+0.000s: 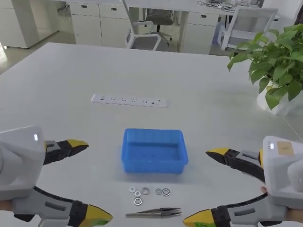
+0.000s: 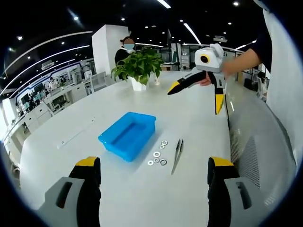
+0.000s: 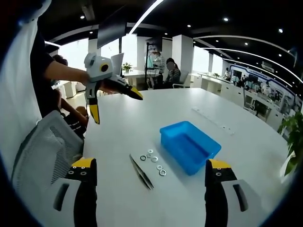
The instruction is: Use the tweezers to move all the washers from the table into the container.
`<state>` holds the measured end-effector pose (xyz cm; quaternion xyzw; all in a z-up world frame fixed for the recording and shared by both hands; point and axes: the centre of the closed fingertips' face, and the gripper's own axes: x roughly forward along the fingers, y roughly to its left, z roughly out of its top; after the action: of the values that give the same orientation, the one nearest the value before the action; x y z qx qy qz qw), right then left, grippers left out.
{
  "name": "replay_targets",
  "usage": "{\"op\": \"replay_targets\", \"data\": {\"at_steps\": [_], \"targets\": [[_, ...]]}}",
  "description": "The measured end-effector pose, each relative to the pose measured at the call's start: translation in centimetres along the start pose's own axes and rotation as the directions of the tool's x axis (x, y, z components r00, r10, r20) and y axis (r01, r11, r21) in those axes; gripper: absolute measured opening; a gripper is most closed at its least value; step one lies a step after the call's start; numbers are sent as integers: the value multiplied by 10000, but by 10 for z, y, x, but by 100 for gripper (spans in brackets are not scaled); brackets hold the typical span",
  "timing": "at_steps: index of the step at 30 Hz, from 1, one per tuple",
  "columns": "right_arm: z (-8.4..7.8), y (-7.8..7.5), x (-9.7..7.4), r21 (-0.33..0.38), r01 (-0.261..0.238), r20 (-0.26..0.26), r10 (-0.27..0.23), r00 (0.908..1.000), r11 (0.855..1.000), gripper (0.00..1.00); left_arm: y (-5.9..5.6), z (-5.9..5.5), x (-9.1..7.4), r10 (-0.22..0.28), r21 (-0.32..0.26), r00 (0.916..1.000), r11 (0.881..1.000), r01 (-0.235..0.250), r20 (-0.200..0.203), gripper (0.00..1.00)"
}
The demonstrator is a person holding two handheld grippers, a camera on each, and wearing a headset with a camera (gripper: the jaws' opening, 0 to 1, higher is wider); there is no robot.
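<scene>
The left gripper (image 1: 99, 180) and right gripper (image 1: 195, 185) hover with jaws wide apart and empty. The washers (image 1: 147, 192) lie clustered on the worktop (image 1: 71, 80), between the blue container (image 1: 153, 150) and the tweezers (image 1: 154, 213)

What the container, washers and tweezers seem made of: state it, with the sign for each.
The container looks like plastic, by its uniform blue, matte walls and rounded corners. The washers: likely metal, silvery grey rings. The tweezers: probably steel, thin, grey with a dull sheen; too small to be sure.
</scene>
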<state>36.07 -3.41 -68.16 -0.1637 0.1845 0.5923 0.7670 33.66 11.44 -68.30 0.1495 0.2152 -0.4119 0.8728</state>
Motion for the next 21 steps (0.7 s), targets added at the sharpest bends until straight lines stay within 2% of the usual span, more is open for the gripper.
{"op": "replay_targets", "data": {"at_steps": [5, 6, 10, 15, 18, 21], "targets": [[-4, -1, 1, 55, 6, -79, -6, 10000, 10000, 93, -1, -6, 1, 22, 4, 9999, 10000, -22, -138, 99], [-5, -1, 2, 39, -23, -107, 23, 9999, 10000, 93, 4, -6, 2, 332, 442, 9994, 9985, -327, -95, 99], [-6, -2, 4, 66, -33, -103, 34, 9999, 10000, 91, 1, -4, 4, 132, -18, 9999, 9999, -132, 56, 98], [-11, -5, 7, 152, -28, -206, 31, 9998, 9999, 88, 0, -10, 11, 73, 239, 9998, 9997, -68, -201, 98], [-17, -6, 9, 157, -28, -341, 33, 9994, 9999, 86, 1, -8, 13, 195, 390, 9998, 9990, -194, -16, 91], [-24, -3, 15, 172, -185, -551, 195, 9983, 9997, 84, -5, -11, 19, 25, 265, 10000, 9996, -26, 9, 91]]}}
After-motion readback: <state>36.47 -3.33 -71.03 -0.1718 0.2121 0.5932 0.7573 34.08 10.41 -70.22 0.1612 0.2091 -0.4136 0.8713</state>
